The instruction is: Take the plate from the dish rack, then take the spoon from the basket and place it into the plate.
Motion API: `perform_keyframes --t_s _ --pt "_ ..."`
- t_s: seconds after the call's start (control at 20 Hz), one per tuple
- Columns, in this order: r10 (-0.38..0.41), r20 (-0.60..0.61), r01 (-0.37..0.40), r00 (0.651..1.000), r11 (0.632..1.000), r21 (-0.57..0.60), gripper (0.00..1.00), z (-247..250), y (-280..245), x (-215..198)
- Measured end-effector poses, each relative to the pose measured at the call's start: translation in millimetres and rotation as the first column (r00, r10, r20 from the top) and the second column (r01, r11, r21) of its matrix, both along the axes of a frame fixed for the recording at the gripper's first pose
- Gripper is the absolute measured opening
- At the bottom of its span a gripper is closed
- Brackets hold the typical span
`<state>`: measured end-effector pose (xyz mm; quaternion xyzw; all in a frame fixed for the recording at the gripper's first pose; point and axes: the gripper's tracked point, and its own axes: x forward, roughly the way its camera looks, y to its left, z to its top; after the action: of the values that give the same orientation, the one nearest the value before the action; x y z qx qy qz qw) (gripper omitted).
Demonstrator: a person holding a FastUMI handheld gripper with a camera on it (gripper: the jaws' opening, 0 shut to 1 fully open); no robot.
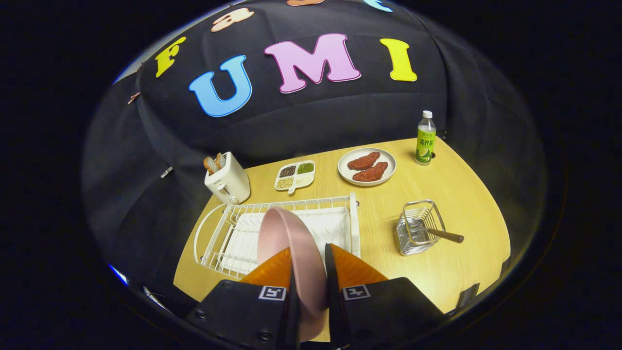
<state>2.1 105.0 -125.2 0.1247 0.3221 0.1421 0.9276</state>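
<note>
A pink plate stands on edge between my two fingers, and my gripper is shut on its rim. The plate is held over the white wire dish rack, which lies just ahead of the fingers. Right of the rack stands a small wire basket. A spoon rests in it with its dark handle sticking out to the right.
Beyond the rack on the wooden table are a white toaster with bread, a divided dish of grains, a white plate with two pieces of meat and a green-labelled bottle. The table's edge runs close on the right.
</note>
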Motion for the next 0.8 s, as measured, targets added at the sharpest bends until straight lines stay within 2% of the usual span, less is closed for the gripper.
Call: perform_keyframes --t_s 0.4,0.8 --pt "0.066 -0.109 -0.053 0.992 0.992 0.115 0.27 -32.9 -98.8 -52.4" --pt "0.177 -0.219 -0.148 0.96 0.979 0.141 0.27 -118.5 -156.9 -48.6"
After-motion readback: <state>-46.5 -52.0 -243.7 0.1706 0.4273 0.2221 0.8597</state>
